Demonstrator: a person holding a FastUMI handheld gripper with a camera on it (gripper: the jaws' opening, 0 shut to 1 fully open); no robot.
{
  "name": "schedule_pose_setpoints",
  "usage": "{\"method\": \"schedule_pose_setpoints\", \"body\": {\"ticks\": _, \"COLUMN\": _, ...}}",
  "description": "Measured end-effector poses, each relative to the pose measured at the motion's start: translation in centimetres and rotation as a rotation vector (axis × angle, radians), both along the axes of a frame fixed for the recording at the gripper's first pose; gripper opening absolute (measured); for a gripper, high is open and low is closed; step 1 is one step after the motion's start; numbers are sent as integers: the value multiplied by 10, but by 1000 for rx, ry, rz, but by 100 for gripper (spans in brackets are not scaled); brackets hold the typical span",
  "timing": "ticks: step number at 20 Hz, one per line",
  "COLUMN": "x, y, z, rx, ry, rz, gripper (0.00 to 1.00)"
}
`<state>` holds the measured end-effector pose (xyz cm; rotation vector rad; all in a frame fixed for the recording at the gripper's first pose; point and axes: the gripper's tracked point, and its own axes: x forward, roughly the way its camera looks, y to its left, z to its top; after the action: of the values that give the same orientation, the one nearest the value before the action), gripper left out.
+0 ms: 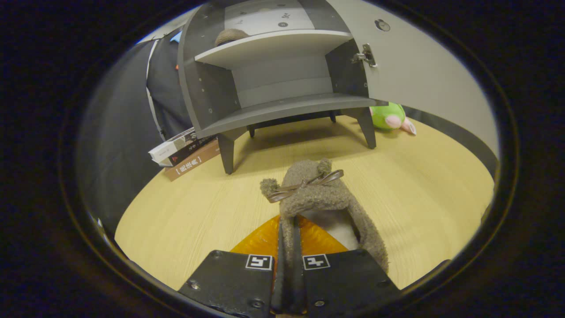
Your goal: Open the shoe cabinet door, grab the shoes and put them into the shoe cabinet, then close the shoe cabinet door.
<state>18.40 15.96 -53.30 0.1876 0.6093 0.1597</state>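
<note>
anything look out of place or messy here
Mostly tidy. The gripper is shut on the fuzzy shoe by its edge, on the wooden floor before the open cabinet. Odd bits: a green plush toy lies under the open door, and books are stacked unevenly beside the cabinet's leg.

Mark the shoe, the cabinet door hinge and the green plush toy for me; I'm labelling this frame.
shoe (315, 194): gripper view, fuzzy toe behind the bow.
cabinet door hinge (365, 55): gripper view, metal plate.
green plush toy (385, 115): gripper view, green body.
</note>
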Motion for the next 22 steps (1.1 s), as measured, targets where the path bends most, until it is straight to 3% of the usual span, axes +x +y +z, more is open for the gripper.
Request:
{"method": "schedule_pose_setpoints", "body": {"ticks": 7, "x": -8, "y": -6, "z": 12, "rx": -37, "ry": -58, "rz": 15, "gripper": 10}}
{"method": "schedule_pose_setpoints", "body": {"ticks": 11, "x": -21, "y": -30, "z": 41, "rx": -94, "ry": -128, "rz": -11, "gripper": 10}}
{"method": "schedule_pose_setpoints", "body": {"ticks": 13, "x": -30, "y": -29, "z": 57, "rx": -96, "ry": -145, "rz": 13, "gripper": 10}}
{"method": "schedule_pose_setpoints", "body": {"ticks": 22, "x": -73, "y": -26, "z": 202, "rx": -58, "ry": -312, "rz": 77, "gripper": 10}}
